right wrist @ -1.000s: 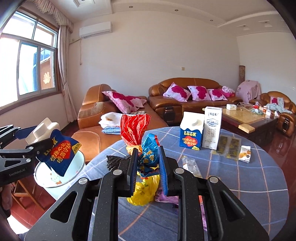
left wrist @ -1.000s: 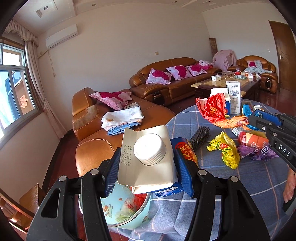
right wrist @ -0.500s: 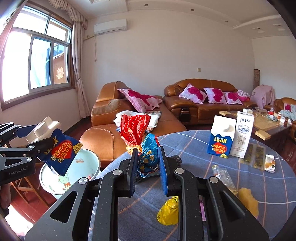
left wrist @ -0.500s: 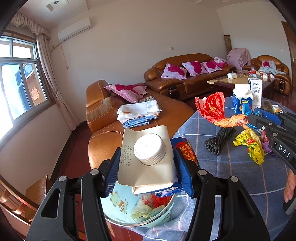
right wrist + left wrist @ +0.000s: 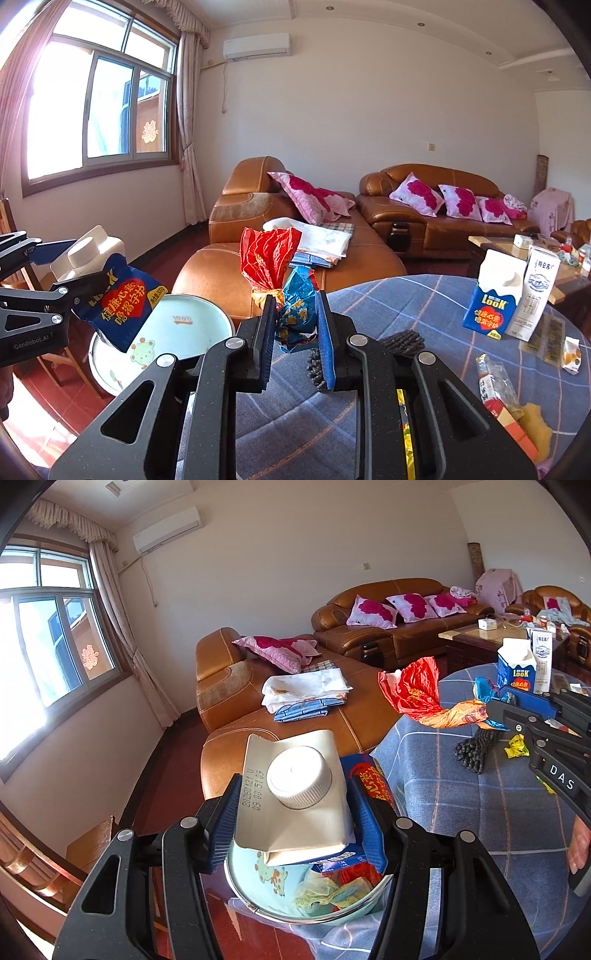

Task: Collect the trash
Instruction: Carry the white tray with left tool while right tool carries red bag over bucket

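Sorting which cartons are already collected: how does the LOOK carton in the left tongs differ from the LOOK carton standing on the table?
The held carton is crumpled and tilted over the basin; the table carton stands upright and keeps its shape. The held one hangs in the left tongs; the other stands untouched beside a white carton. Both share blue-and-white LOOK print.

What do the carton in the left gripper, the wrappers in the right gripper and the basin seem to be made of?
Carton: coated paperboard, matt, folded seams, printed date; ribbed white cap probably plastic.
Wrappers: thin glossy plastic film or foil, sharply crinkled, shiny.
Basin: likely enamelled metal; glossy pale blue inside, silvery rim.
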The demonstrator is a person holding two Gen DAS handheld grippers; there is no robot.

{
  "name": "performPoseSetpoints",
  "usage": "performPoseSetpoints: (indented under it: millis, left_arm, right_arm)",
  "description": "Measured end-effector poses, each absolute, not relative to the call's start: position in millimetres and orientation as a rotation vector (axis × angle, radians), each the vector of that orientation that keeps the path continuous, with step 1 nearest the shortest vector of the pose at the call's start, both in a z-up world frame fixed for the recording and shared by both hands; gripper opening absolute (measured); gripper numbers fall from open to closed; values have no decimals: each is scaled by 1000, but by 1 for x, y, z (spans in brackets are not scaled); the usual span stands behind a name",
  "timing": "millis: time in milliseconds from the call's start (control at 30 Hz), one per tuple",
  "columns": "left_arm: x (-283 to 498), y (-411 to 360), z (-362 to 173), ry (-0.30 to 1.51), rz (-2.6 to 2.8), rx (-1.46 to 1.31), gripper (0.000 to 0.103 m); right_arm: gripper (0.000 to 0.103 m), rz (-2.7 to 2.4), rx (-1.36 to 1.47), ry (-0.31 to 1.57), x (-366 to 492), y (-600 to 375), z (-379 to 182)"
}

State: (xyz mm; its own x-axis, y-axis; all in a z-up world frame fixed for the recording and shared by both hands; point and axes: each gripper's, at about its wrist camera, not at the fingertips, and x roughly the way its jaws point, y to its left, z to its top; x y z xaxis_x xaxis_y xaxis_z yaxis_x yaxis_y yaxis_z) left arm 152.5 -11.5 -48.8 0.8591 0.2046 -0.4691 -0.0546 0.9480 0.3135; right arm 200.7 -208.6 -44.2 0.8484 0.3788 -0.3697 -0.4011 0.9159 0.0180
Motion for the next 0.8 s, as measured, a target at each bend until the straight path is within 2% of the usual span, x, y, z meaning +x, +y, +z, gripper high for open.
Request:
performPoseSetpoints:
  millis: [800]
  left_arm:
    - [153, 11, -56, 559, 235, 315, 57]
  right_arm:
    - [22, 526, -142, 369, 211, -167, -52]
